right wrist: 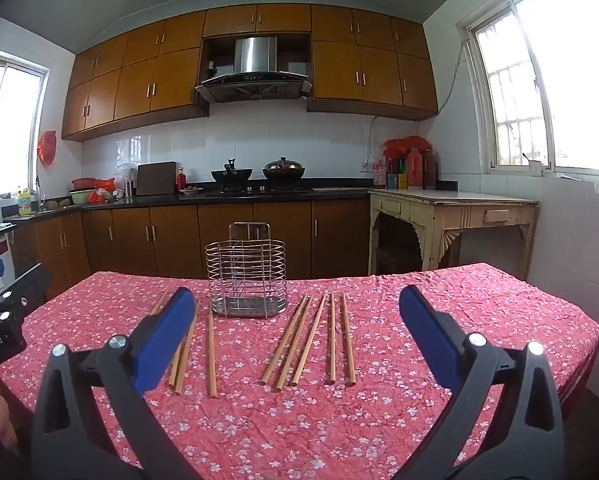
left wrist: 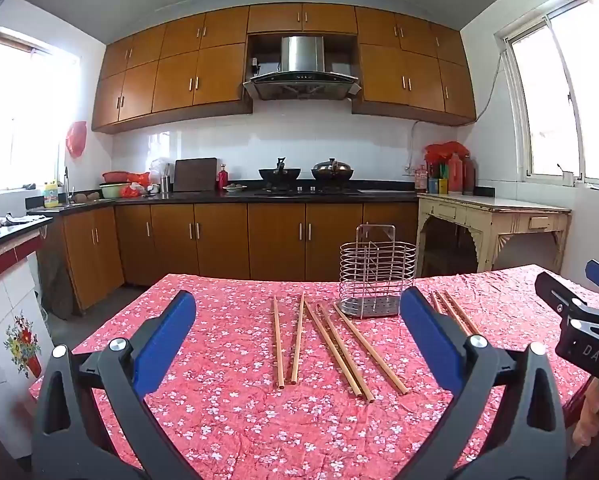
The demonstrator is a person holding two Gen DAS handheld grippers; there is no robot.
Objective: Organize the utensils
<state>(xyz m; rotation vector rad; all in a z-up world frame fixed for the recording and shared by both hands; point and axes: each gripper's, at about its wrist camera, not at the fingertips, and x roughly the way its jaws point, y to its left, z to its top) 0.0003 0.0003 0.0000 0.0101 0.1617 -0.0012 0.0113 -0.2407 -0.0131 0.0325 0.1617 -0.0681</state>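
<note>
Wooden chopsticks (right wrist: 295,344) are lying loose around a wire utensil holder (right wrist: 246,276) on a red floral tablecloth (right wrist: 299,420); left gripper (left wrist: 299,320) and right gripper (right wrist: 295,320) are hovering, jaws spread, holding nothing.

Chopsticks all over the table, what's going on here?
A person holds tongs in each hand, left tongs and right tongs, both wide open and gripping nothing. Wooden chopsticks lie loose on the floral tablecloth, on both sides of an empty wire utensil holder. None has been put in.
</note>
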